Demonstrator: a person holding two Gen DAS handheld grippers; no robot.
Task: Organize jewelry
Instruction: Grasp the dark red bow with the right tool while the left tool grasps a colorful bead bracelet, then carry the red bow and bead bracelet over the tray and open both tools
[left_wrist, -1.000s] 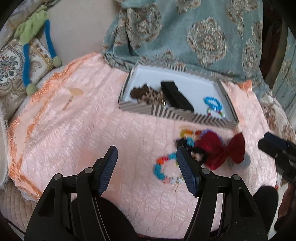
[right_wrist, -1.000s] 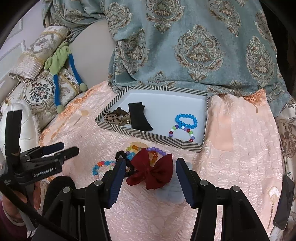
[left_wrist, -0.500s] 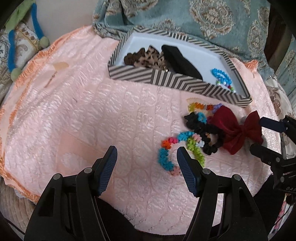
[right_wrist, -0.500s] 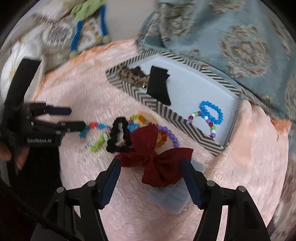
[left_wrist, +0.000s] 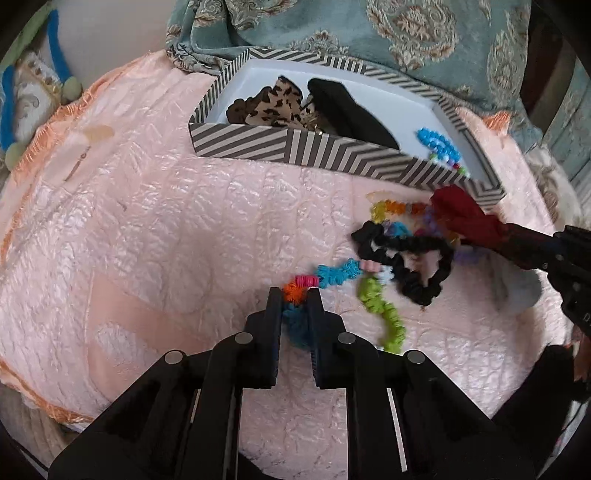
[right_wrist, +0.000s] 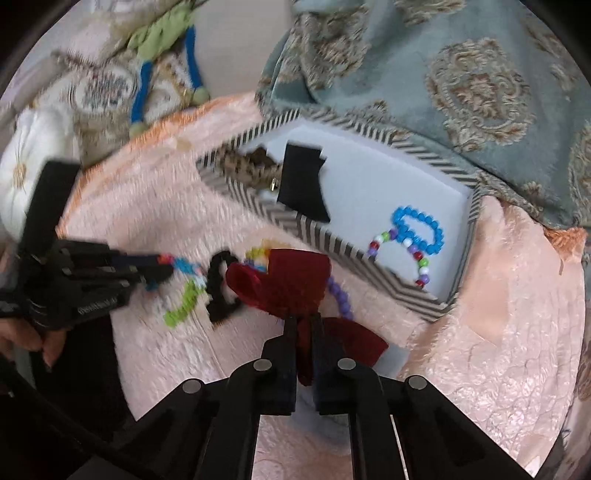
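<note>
Closing left claw (left_wrist: 294, 295) pinches rainbow scrunchie (left_wrist: 336, 275); right claw (right_wrist: 300, 320) clamps one red bow (right_wrist: 295, 280).

A glossy, quilted peach satin cloth (left_wrist: 155, 236) is covering the surface. The striped box (left_wrist: 295, 147) is looking like matt cardboard. The bow (right_wrist: 295, 280) is showing as dark red velvety cloth, the blue bead bracelet (right_wrist: 417, 229) as shiny plastic, the multicoloured coil band (left_wrist: 332, 275) as fuzzy fabric.

Teal damask cloth (right_wrist: 461, 92), peach quilt (left_wrist: 147, 229)
</note>
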